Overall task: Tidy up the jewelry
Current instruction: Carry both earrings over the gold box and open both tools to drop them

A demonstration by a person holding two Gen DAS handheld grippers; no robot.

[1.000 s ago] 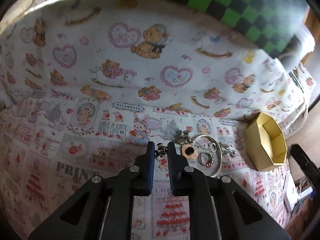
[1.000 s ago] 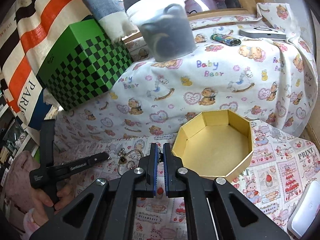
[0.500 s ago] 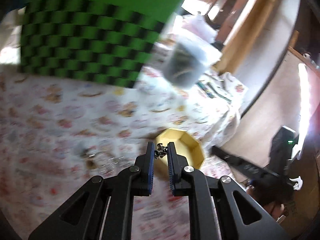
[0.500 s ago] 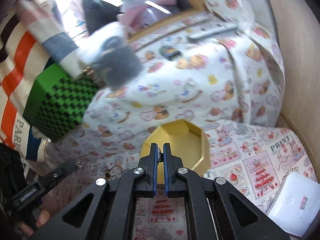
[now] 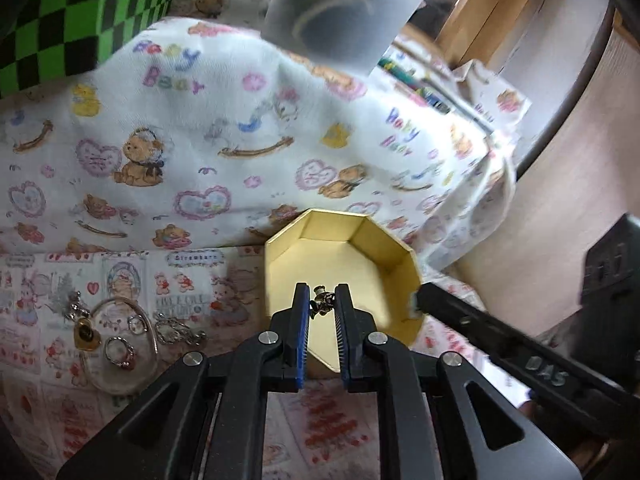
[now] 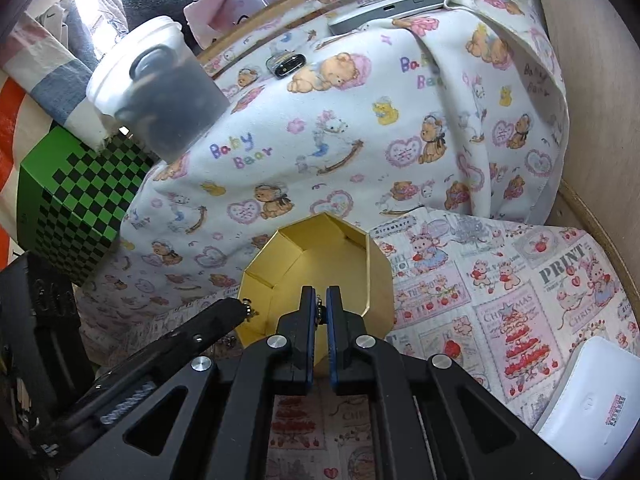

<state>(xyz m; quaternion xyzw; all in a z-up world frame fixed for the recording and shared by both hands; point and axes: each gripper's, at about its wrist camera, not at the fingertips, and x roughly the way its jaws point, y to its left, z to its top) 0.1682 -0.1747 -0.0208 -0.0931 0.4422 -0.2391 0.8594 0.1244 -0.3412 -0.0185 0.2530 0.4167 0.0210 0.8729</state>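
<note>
Left gripper (image 5: 323,304) pinches small charm (image 5: 322,303) over yellow box (image 5: 404,264); right gripper (image 6: 319,305) jaws pinch tiny metal piece (image 6: 319,309).

Octagonal box (image 5: 396,268): yellow-gold inside and out, plain. Left tool (image 5: 323,300) and right tool (image 6: 321,300): black frames, blue finger pads, silver screw heads. Small charm (image 5: 322,301) in the left tool: silver metal. Heart padlock charm (image 5: 85,334): gold. Rings (image 5: 119,352): silver. Draped cloth (image 6: 360,128): white, printed with brown bears, pink hearts, yellow ducks. Surface (image 6: 520,280): white-pink print with red cakes and strawberries. Cube box (image 6: 76,200): green with black checks.
</note>
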